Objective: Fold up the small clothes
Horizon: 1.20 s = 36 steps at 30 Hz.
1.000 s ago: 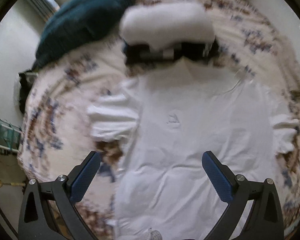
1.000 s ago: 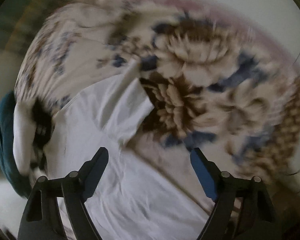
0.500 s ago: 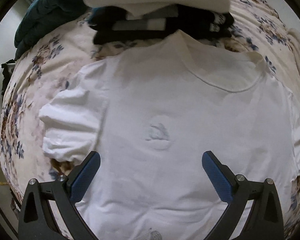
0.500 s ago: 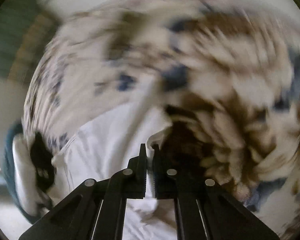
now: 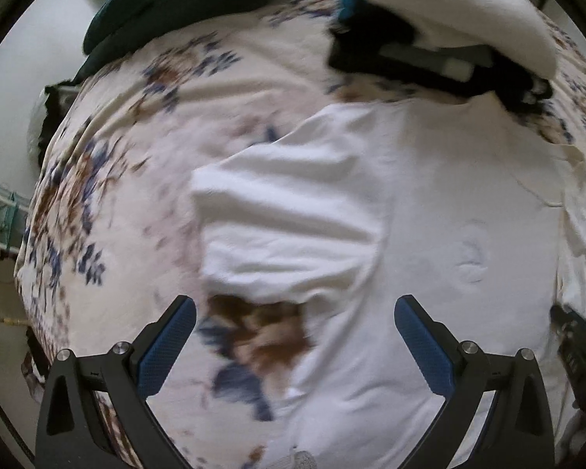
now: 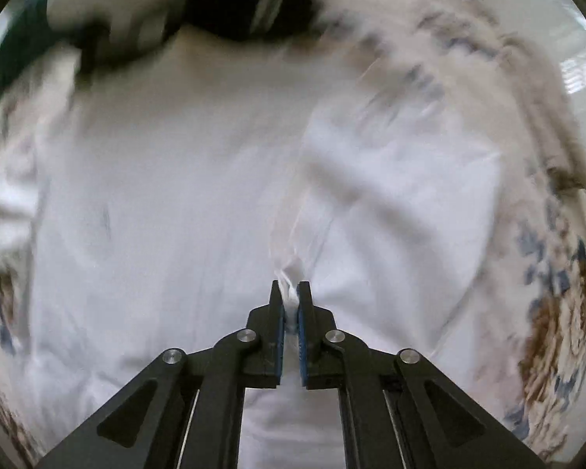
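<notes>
Since the earlier frame, my right gripper [image 6: 289,293] had swung from the floral bedsheet [image 5: 144,125] to above the white T-shirt [image 5: 429,179], carrying a pinch of its right sleeve [image 6: 390,179]; its jaws were almost together with the cloth between the pads and were beginning to part. My left gripper [image 5: 293,336] had come lower and sideways over the left sleeve [image 5: 289,230], jaws wide apart and holding nothing. The shirt lay flat on the bed, below a stack of folded clothes [image 5: 441,47]. I judged the sleeve should be laid smooth across the chest before letting go fully, so no crease stays.
</notes>
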### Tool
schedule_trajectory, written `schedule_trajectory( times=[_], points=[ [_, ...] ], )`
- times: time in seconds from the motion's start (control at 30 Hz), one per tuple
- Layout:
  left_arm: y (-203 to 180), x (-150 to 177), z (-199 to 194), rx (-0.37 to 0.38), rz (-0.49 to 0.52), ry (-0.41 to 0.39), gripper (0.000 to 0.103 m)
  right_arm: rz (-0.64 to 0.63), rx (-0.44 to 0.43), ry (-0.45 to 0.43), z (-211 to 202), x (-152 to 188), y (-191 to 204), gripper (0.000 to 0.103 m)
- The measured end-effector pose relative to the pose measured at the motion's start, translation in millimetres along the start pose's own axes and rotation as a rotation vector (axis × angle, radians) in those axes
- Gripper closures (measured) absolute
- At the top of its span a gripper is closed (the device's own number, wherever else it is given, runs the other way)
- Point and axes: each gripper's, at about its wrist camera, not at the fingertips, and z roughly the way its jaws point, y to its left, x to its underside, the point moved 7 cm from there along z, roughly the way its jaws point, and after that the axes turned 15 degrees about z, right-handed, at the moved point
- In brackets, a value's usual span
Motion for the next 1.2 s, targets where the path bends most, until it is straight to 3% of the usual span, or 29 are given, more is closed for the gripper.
schedule_trajectory(
  times=[0.03, 0.07, 0.13, 0.23, 0.33, 0.47, 0.53, 0.63, 0.73, 0.83, 0.9, 0.93, 1.0, 1.07, 1.2],
  points=[
    [9, 6, 1, 0.005, -0.015, 0.004, 0.0, 0.011, -0.022, 0.022, -1, 7, 1, 0.073],
    [16, 10, 3, 0.009, -0.03, 0.009, 0.0, 0.05, -0.083, 0.04, -6, 14, 0, 0.052],
    [30, 22, 5, 0.019, -0.066, 0.025, 0.0, 0.139, -0.161, 0.044, -24, 24, -13, 0.038],
    [50, 39, 9, 0.058, -0.15, 0.05, 0.0, 0.261, -0.2, 0.02, -49, 27, -45, 0.038],
    [64, 47, 15, 0.094, -0.234, 0.059, 0.0, 0.308, -0.164, -0.015, -59, 18, -69, 0.038],
    [70, 46, 26, 0.15, -0.297, 0.062, 0.0, 0.085, -0.037, -0.03, -36, -6, -45, 0.038],
    [69, 42, 38, 0.267, -0.374, 0.073, 0.0, 0.01, -0.005, 0.004, -17, -3, -26, 0.039],
    [67, 41, 60, 0.494, -0.568, 0.088, 0.003, 0.06, -0.016, 0.06, 0, 0, -17, 0.039],
    [67, 39, 87, 0.666, -0.804, 0.09, 0.015, 0.172, -0.033, 0.037, -7, 1, -29, 0.039],
    [69, 29, 100, 0.639, -0.879, 0.067, 0.053, 0.267, -0.044, 0.032, -16, 5, -47, 0.039],
    [71, 16, 98, 0.59, -0.859, 0.027, 0.089, 0.297, -0.032, 0.033, -18, 9, -60, 0.039],
    [72, 9, 95, 0.577, -0.836, 0.001, 0.095, 0.31, -0.026, 0.036, -19, 12, -71, 0.039],
    [69, -12, 79, 0.516, -0.746, -0.068, 0.098, 0.329, -0.019, 0.039, -21, 15, -84, 0.039],
    [59, -37, 57, 0.439, -0.586, -0.147, 0.098, 0.355, -0.017, 0.039, -26, 20, -102, 0.039],
    [-9, -78, 11, 0.369, -0.224, -0.262, 0.098, 0.409, -0.009, 0.033, -36, 29, -138, 0.039]
  ],
)
